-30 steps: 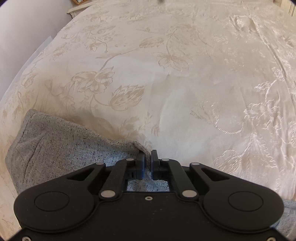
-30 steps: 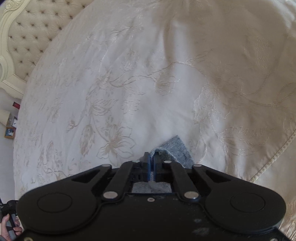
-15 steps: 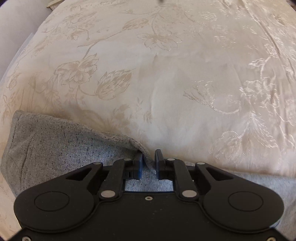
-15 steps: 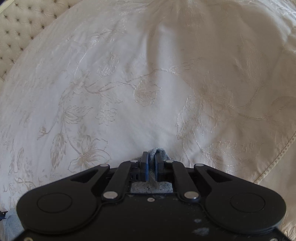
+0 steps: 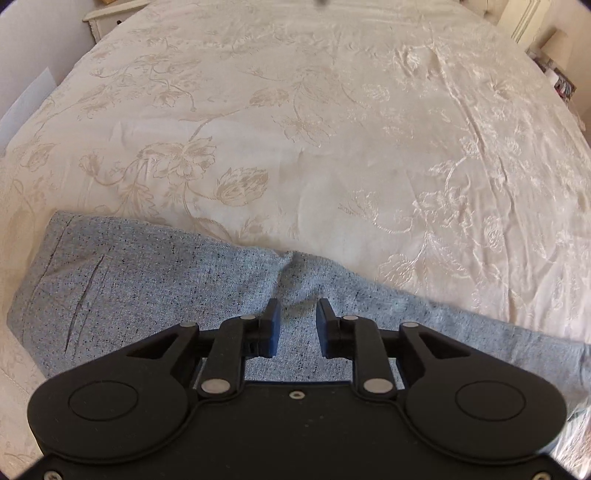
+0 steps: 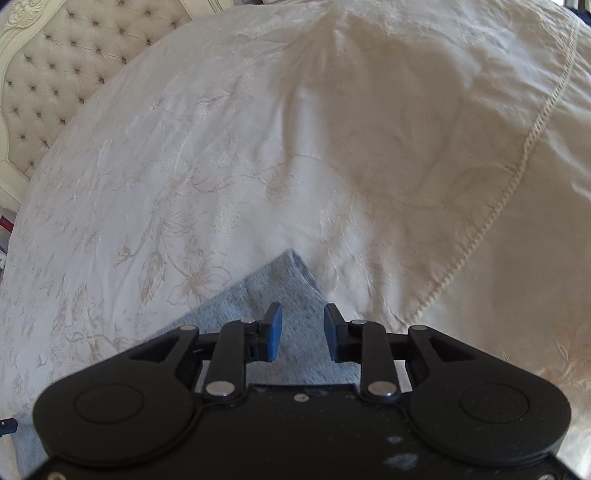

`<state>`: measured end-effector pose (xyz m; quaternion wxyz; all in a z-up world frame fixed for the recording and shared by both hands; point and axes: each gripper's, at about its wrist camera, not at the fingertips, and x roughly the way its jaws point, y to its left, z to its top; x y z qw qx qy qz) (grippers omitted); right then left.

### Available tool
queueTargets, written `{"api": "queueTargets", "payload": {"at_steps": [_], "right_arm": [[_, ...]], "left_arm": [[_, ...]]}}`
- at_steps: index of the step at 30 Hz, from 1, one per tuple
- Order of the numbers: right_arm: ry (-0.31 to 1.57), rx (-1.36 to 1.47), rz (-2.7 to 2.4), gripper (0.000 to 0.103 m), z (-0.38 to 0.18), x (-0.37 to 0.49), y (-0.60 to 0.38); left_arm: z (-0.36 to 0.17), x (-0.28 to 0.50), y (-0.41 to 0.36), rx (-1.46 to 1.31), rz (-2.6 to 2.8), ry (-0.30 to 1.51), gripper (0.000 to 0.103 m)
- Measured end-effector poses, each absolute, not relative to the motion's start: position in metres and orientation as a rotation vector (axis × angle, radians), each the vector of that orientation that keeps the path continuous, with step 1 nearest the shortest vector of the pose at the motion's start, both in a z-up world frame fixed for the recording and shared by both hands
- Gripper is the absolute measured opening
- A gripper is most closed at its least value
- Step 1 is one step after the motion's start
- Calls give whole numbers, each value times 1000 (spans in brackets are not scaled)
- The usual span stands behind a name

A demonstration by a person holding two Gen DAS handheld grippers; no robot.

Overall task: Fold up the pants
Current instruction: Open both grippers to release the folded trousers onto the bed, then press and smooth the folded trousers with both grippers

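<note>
Setting: bedroom; a wide bed point(image 5: 332, 155) under a cream bedspread with a woven flower pattern, a tufted headboard point(image 6: 66, 77) at the far left of the right wrist view, a pale nightstand point(image 5: 110, 14) at the top left of the left wrist view.
Where the pants lie: the grey speckled pants point(image 5: 155, 288) lie flat on the bedspread along its near edge, a broad rounded end to the left and a narrower run tapering off right; in the right wrist view one pointed corner of them point(image 6: 284, 284) shows ahead of the tool.
Left claw point(image 5: 295, 323): spread, fingers apart with nothing between them, poised over a small raised pucker in the cloth.
Right claw point(image 6: 302, 324): spread too, holding nothing, just above the corner; this view is a little blurred.
Handling: judged soft, light knit; limp, will sag and drag rather than hold shape, and may slide on the smooth bedspread. Not fragile.
Where to take hold: likely at edges or corners, pinching every layer together, one claw toward each end so the span lifts evenly. Whether the cloth is already doubled I cannot tell.
Count: one pair of pants; two claws; one bed; one headboard; one nightstand.
</note>
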<state>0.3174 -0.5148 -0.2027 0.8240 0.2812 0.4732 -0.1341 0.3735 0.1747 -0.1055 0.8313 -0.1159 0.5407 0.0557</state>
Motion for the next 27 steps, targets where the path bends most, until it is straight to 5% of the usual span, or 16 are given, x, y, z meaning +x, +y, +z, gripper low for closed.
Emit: {"api": "queueTargets", "payload": {"at_steps": [10, 13, 27], "right_arm": [[1051, 629, -267, 29, -229, 306, -524], [1030, 576, -196, 4, -219, 306, -514], [1026, 137, -46, 20, -168, 271, -380]], "left_arm": [[-88, 334, 157, -200, 153, 1119, 30], [-86, 288, 151, -106, 169, 1120, 30], [-124, 162, 141, -17, 251, 1151, 30]]}}
